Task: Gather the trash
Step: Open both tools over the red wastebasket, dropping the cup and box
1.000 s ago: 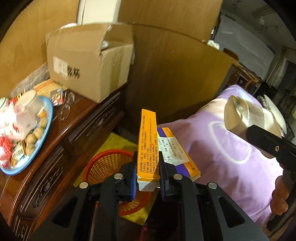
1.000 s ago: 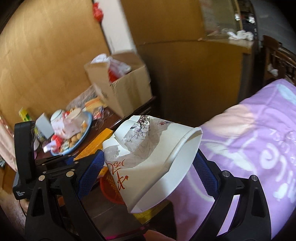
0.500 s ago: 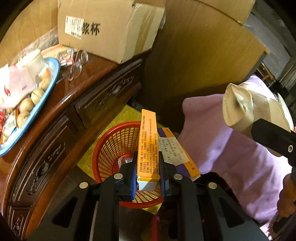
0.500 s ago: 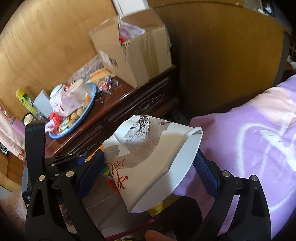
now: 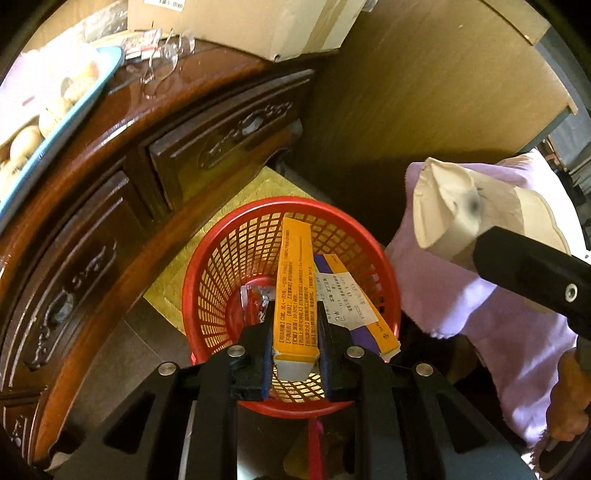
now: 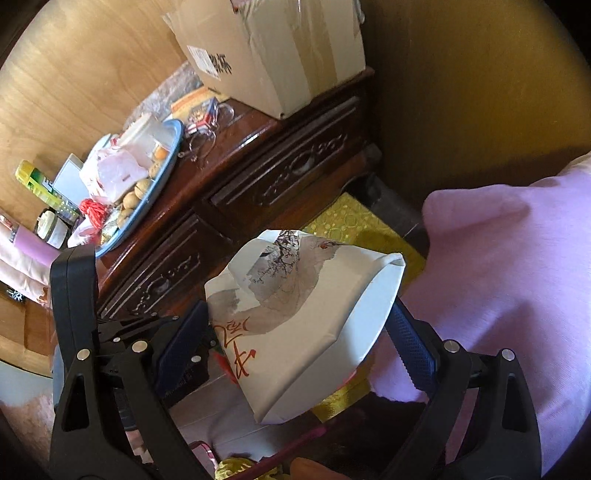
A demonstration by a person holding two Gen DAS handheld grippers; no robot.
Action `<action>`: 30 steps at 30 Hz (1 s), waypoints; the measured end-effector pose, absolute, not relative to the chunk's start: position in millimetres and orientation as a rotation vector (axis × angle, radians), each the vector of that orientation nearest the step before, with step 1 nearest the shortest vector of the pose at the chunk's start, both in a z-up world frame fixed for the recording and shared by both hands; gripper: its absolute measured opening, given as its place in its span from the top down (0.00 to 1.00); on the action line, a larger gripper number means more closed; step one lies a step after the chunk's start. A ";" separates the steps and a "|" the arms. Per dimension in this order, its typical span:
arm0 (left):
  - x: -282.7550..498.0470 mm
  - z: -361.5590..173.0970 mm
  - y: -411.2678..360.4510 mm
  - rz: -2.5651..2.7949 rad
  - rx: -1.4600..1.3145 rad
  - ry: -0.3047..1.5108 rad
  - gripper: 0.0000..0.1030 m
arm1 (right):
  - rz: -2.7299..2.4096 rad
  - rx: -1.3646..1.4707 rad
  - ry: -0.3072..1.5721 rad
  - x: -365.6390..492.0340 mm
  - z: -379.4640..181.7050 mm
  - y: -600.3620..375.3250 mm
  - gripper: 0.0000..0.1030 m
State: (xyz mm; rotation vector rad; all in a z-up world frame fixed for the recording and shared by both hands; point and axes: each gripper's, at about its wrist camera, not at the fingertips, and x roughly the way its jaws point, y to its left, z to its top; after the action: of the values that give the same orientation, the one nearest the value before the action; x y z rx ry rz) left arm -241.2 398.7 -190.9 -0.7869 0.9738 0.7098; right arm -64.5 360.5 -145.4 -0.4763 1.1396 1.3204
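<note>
A: Which step is in hand?

B: Drop-off, judged from the layout. Going L to R: the dark carved wooden cabinet (image 5: pixel 155 192) is seen at the left edge, w/ a blue-rimmed tray of snacks (image 5: pixel 107 70) and a brown cardboard box (image 5: pixel 258 22) on top. Next, the round red plastic mesh basket (image 5: pixel 229 266) is set on the floor just beside the cabinet, on a yellow patterned mat (image 5: pixel 255 184). The left gripper (image 5: pixel 295 332) is held over it, pointed steeply down; its jaws are nearly closed and clamped on a long orange-and-purple cardboard carton (image 5: pixel 295 280).

A: And the right side?

B: The right gripper (image 6: pixel 295 332) is spread wide, and a crumpled white paper cup w/ ink-style print (image 6: pixel 306 317) is pinched betw. the blue pads. It is seen near the basket's right, over the edge of the purple bedcover (image 5: pixel 498 332).

A: Next move?

B: Prob. a release of the carton is called for; its far end is already within the rim. A wrapper (image 5: pixel 255 299) is seen at the bottom, so room is left inside.

A: Clearances?

B: Tight. The basket is hemmed by cabinet drawers on the left, the wooden panel (image 5: pixel 424 110) behind, and the bed at right. Approach from above is best kept. The cup must be brought left over the rim w/o the two tools being knocked together.
</note>
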 end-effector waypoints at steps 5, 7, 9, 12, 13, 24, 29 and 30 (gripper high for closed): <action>-244.8 -202.0 400.9 0.713 -0.807 0.992 0.81 | 1.313 -0.480 1.200 -64.0 -161.5 371.6 0.11; -246.2 -205.3 401.3 0.714 -0.815 0.999 0.81 | 1.313 -0.480 1.220 -64.7 -166.6 375.4 0.11; -246.6 -208.0 402.5 0.712 -0.824 1.001 0.81 | 1.313 -0.481 1.231 -66.2 -171.1 379.2 0.11; -246.7 -210.4 404.1 0.714 -0.825 1.007 0.81 | 1.321 -0.481 1.256 -67.6 -176.0 384.1 0.10; -246.7 -209.9 404.4 0.720 -0.821 1.009 0.78 | 1.320 -0.483 1.262 -68.1 -177.2 384.8 0.10; -247.9 -200.3 405.1 0.753 -0.794 1.012 0.42 | 1.296 -0.443 1.348 -62.0 -182.8 381.3 0.08; -247.5 -193.1 403.9 0.762 -0.777 1.006 0.41 | 1.293 -0.402 1.352 -57.0 -173.5 373.7 0.08; -246.7 -189.8 403.8 0.763 -0.772 1.001 0.41 | 1.293 -0.396 1.347 -55.8 -171.1 371.6 0.08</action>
State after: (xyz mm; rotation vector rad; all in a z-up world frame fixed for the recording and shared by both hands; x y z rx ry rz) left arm -246.7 403.8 -189.8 -0.7717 1.0012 0.7634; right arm -55.8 371.6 -171.1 -0.3961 1.3468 1.2930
